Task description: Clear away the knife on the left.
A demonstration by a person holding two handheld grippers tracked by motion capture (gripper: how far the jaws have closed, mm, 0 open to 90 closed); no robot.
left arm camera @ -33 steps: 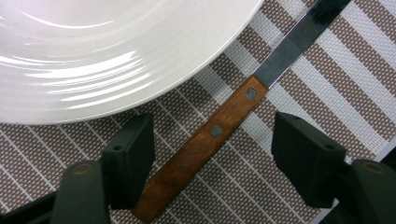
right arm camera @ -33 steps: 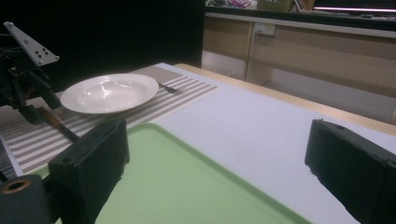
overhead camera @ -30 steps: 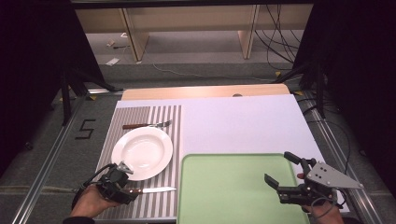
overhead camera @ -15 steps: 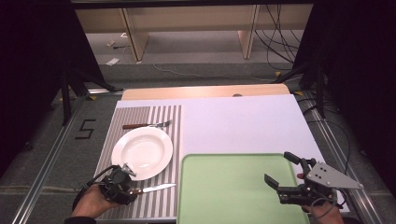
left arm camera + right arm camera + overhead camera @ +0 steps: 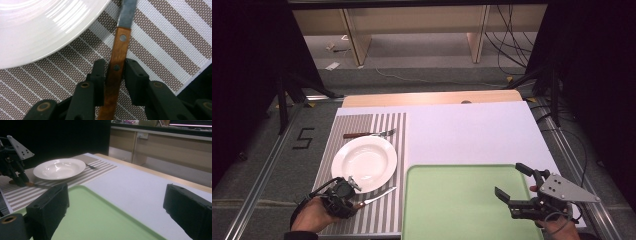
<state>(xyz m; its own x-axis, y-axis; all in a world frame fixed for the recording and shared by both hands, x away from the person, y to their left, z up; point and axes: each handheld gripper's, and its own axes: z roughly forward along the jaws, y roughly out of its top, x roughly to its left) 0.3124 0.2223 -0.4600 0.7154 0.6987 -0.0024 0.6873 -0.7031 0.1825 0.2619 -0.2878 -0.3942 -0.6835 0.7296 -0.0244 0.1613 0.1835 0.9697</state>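
On the striped mat (image 5: pixel 382 220) just beside the plate (image 5: pixel 364 163), our left gripper (image 5: pixel 113 68) pinches the knife (image 5: pixel 117 57) by its handle, so we should keep it level, while our right gripper (image 5: pixel 518 186) hovers wide open over the tray (image 5: pixel 452 200).

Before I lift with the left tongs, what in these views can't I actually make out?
- Knife handle end: cut off by the bottom edge of the left gripper view, between the jaws.
- Knife blade tip: cut off by that view's top edge; small in the high view.
- Fork beyond the plate: too small for detail in the high view, mostly hidden behind the plate in the right gripper view.
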